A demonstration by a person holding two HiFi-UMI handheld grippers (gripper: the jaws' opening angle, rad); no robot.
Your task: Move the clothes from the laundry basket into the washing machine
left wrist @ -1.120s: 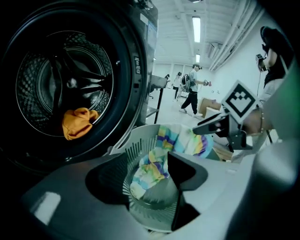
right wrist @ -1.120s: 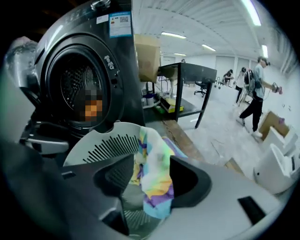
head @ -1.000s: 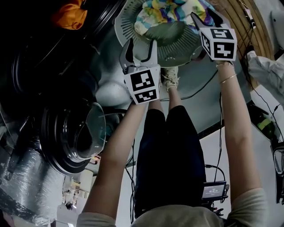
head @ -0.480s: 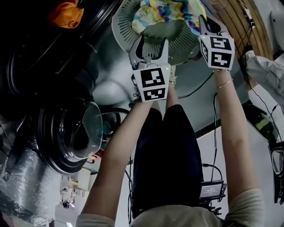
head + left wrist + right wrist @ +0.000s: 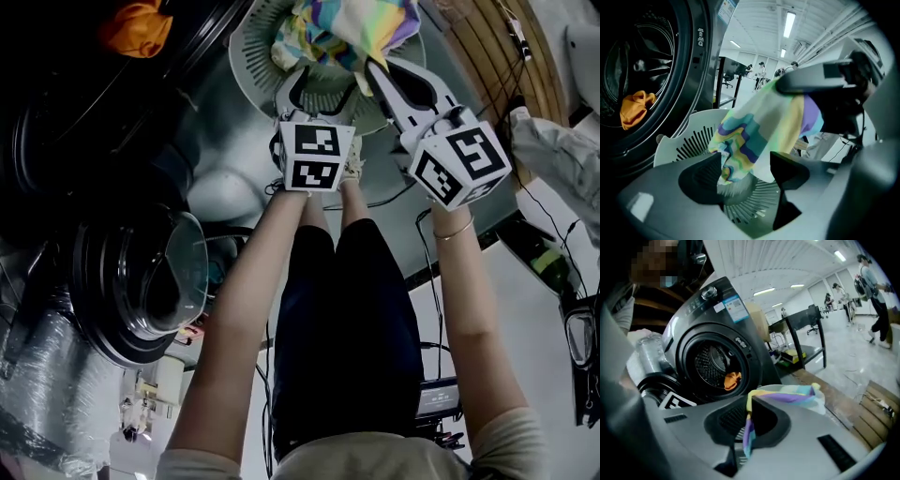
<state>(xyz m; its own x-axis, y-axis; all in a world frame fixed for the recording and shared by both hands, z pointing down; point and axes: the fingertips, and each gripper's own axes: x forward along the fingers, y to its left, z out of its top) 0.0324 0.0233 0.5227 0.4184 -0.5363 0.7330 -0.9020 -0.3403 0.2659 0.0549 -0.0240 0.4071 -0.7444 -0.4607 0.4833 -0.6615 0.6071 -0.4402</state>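
A multicolour striped cloth (image 5: pixel 342 28) hangs over the pale slotted laundry basket (image 5: pixel 251 42), lifted off it. My right gripper (image 5: pixel 372 70) is shut on the cloth's upper edge (image 5: pixel 787 393), which drapes over its jaws. My left gripper (image 5: pixel 319 82) sits just below, its jaws opening. The cloth's lower end (image 5: pixel 740 140) dangles between them without being pressed. The washing machine (image 5: pixel 717 362) stands open to the left with an orange garment (image 5: pixel 635 108) lying in its drum.
The washer's round glass door (image 5: pixel 155 281) swings out at lower left. A wooden pallet (image 5: pixel 881 404) lies right of the basket, and a black table (image 5: pixel 806 329) stands behind it. People (image 5: pixel 874 291) walk at the far end of the room. Cables (image 5: pixel 441 309) trail by my feet.
My right gripper has shut on the striped cloth and raised it out of the basket. My left gripper has moved forward beneath the hanging cloth.
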